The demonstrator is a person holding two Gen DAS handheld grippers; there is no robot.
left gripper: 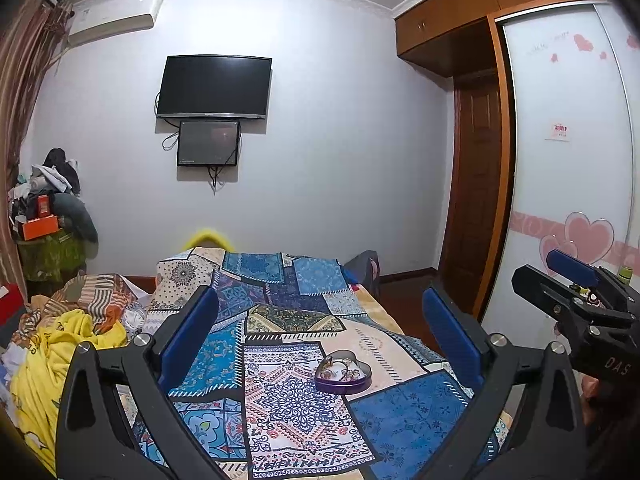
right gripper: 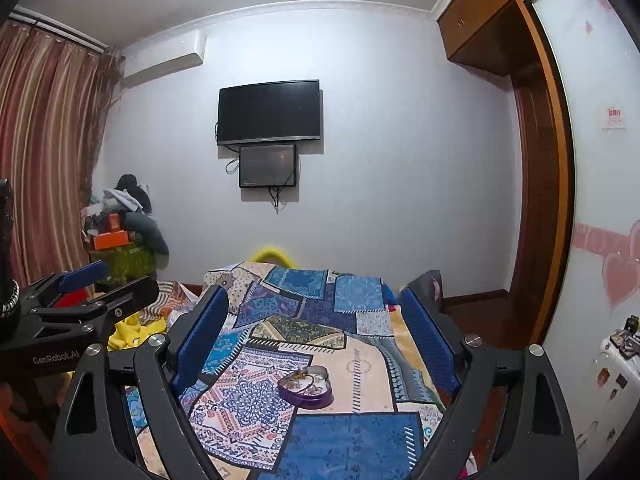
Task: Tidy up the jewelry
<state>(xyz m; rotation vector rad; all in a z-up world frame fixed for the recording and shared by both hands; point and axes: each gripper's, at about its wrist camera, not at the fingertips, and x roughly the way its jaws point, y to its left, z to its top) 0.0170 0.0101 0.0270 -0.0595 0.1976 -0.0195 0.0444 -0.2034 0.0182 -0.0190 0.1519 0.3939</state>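
A purple heart-shaped tin [left gripper: 343, 376] holding several gold and silver jewelry pieces sits on the patchwork blue cloth [left gripper: 280, 408] of a table. It also shows in the right wrist view [right gripper: 307, 389]. My left gripper [left gripper: 320, 328] is open and empty, held above and short of the tin. My right gripper [right gripper: 314, 328] is open and empty too, also above and short of the tin. The right gripper shows at the right edge of the left wrist view [left gripper: 568, 276]. The left gripper shows at the left edge of the right wrist view [right gripper: 104, 284].
A heap of yellow and striped clothes [left gripper: 68, 332] lies left of the table. A cluttered stand with orange boxes [left gripper: 44, 224] is in the left corner. A TV [left gripper: 214, 86] hangs on the far wall. A wardrobe with heart decals [left gripper: 568, 184] and a door stand right.
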